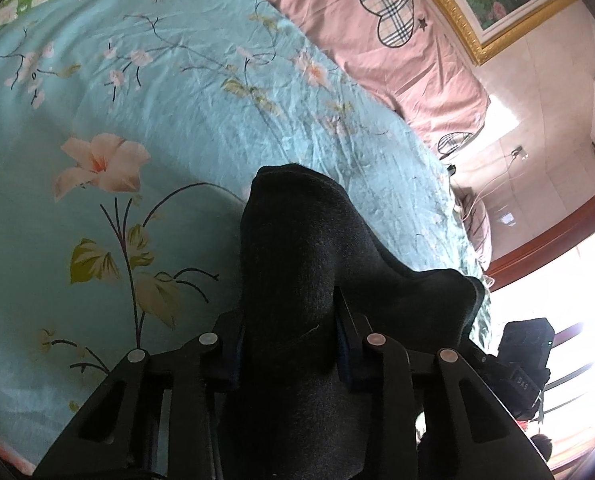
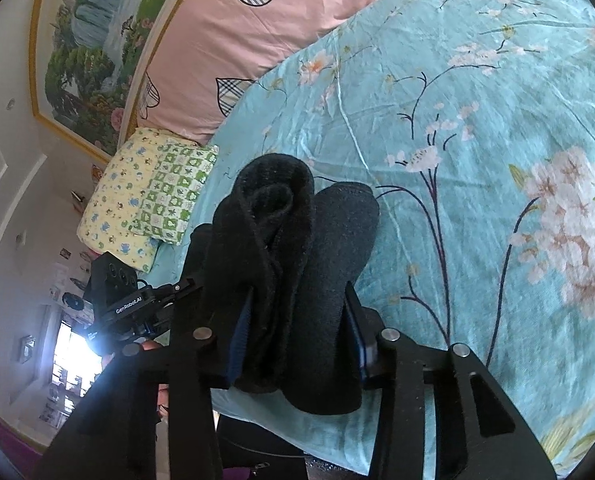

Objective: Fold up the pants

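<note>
The pants (image 1: 297,248) are black fleece fabric. In the left wrist view my left gripper (image 1: 289,336) is shut on a thick bunch of them, and the cloth bulges up between the fingers and hides the fingertips. In the right wrist view my right gripper (image 2: 297,332) is shut on another bunched, rolled part of the pants (image 2: 293,248). Both grippers hold the cloth above the turquoise flowered bedsheet (image 1: 157,128). The other gripper shows at the edge of each view, at the lower right (image 1: 525,364) and at the left (image 2: 117,296).
A pink pillow with plaid hearts (image 1: 381,40) lies at the head of the bed, also in the right wrist view (image 2: 233,48). Small patterned pillows (image 2: 149,196) sit beside it. A gold-framed painting (image 2: 81,48) hangs on the wall. The sheet's edge (image 2: 277,424) lies just below the right gripper.
</note>
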The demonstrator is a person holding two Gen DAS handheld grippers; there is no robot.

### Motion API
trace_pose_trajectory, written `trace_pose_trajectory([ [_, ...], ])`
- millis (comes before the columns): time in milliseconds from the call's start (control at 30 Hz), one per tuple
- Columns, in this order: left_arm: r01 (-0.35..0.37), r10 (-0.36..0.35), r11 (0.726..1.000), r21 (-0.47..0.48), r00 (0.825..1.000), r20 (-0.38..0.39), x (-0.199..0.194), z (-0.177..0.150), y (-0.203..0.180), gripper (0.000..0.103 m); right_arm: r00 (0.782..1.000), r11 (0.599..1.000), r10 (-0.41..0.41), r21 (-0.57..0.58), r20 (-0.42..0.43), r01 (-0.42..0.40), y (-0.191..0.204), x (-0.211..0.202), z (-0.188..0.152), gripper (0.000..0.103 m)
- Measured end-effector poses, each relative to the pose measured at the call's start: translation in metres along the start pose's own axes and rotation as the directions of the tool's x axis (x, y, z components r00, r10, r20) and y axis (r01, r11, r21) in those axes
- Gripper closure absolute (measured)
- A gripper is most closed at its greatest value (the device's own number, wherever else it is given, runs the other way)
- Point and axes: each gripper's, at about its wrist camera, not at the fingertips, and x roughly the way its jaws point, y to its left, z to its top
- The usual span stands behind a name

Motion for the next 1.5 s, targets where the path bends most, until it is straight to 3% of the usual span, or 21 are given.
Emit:
trace_pose_trajectory([
  [333,-0.02,0.019,1.0,0.008,0.995,0.093,-0.04,0.008,-0.005,0.07,0.999,0.999,0.04,-0.032,-0.021,-0.04,0.021,0.012,0.016,0.061],
  [700,-0.117,0.122,0.992,-0.036,0.971,0.205,-0.077,0.039,0.022,0.07,0.995,0.984,0.07,-0.162,-0.07,-0.08,0.064,0.072,0.06,0.061],
  [1100,-0.188,0.2,0.98,-0.068,0.942,0.27,-0.09,0.082,0.045,0.07,0.988,0.967,0.107,-0.219,-0.11,-0.129,0.093,0.131,0.097,0.061],
  [1500,-0.26,0.277,0.961,-0.095,0.918,0.285,-0.078,0.123,0.069,0.07,0.98,0.952,0.118,-0.262,-0.161,-0.157,0.105,0.19,0.131,0.061],
])
